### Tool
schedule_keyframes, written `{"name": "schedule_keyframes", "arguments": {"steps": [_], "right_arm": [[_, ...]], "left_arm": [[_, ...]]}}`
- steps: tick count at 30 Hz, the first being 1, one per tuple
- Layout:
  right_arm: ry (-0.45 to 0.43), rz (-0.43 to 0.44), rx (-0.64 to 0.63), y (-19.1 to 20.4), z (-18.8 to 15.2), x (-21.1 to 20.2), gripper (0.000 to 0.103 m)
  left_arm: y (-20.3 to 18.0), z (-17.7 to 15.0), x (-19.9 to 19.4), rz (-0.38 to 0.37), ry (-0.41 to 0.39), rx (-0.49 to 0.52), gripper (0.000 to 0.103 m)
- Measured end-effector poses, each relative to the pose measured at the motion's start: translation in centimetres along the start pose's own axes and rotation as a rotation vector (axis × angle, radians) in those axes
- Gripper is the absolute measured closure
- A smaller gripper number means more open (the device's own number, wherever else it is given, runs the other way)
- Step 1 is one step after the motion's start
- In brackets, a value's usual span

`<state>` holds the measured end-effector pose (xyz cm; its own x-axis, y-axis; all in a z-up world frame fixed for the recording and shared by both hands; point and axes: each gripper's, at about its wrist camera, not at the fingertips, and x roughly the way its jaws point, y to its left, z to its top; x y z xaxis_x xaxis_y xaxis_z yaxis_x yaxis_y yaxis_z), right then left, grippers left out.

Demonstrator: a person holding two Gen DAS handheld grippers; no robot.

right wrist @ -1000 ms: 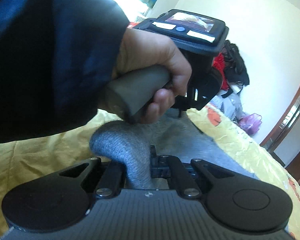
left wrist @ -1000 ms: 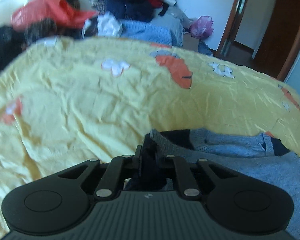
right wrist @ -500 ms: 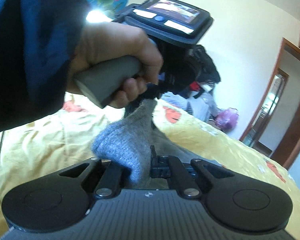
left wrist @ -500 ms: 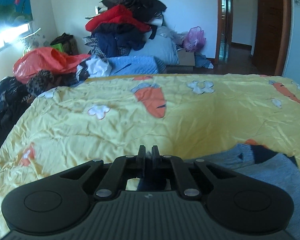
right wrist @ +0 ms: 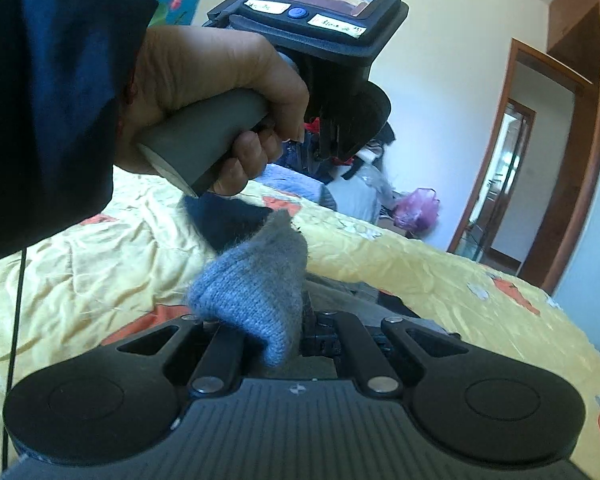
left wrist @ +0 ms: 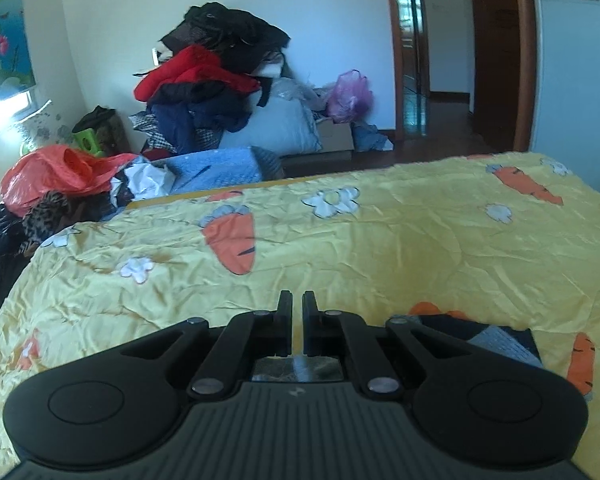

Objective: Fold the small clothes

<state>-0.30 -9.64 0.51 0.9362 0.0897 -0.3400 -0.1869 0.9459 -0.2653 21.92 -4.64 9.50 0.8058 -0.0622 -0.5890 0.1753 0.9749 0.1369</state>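
- Fingers [left wrist: 285, 322] of the left gripper [left wrist: 297, 300], two, stand pressed nearly together on nothing; one grey sweater [left wrist: 500, 342] lies on the yellow bedspread [left wrist: 420, 248], low right.
- Right gripper [right wrist: 300, 312]: two fingers pinch one fold of that sweater [right wrist: 252, 292]; one hand [right wrist: 204, 92] grips the left gripper's handle above.

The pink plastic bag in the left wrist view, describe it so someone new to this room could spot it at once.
Look past the yellow carrot-print bedspread to the far white wall, where a tall pile of clothes is heaped. Just right of that pile, by the wooden door frame, sits the pink plastic bag on a cardboard box. It is translucent purplish-pink; the other bag is red-orange.
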Motion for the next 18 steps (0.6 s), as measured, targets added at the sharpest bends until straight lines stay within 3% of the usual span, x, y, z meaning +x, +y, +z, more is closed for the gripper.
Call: {"name": "schedule_keyframes", "arguments": {"steps": [7, 10, 12, 14, 15, 18], "right_arm": [[0.037, 0.044, 0.046, -0.9, -1.1, 0.4, 0.092], [0.041, 0.057, 0.046, -0.5, -1.4, 0.8, 0.092], [0.044, 0.064, 0.045, -0.4, -1.5, 0.9, 0.092], [0.051, 0.070, 0.048, -0.3, -1.6, 1.1, 0.092], [0.055, 0.073, 0.049, -0.4, -1.7, 1.1, 0.092], [0.069, 0.083, 0.058, -0.4, -2.0, 1.1, 0.092]], "left_arm": [[3.2, 0.0, 1.6, -0.083, 0.134, -0.113, 0.097], [5.3, -0.9, 2.1, -0.106, 0.188, -0.144, 0.091], [6.9, -2.1, 2.4, -0.104, 0.222, -0.173, 0.077], [8.6, -3.5, 3.0, -0.128, 0.262, -0.228, 0.031], [9.7, -4.3, 3.2, -0.146, 0.272, -0.279, 0.025], [12.5, -7.0, 3.8, -0.243, 0.304, -0.443, 0.024]]}}
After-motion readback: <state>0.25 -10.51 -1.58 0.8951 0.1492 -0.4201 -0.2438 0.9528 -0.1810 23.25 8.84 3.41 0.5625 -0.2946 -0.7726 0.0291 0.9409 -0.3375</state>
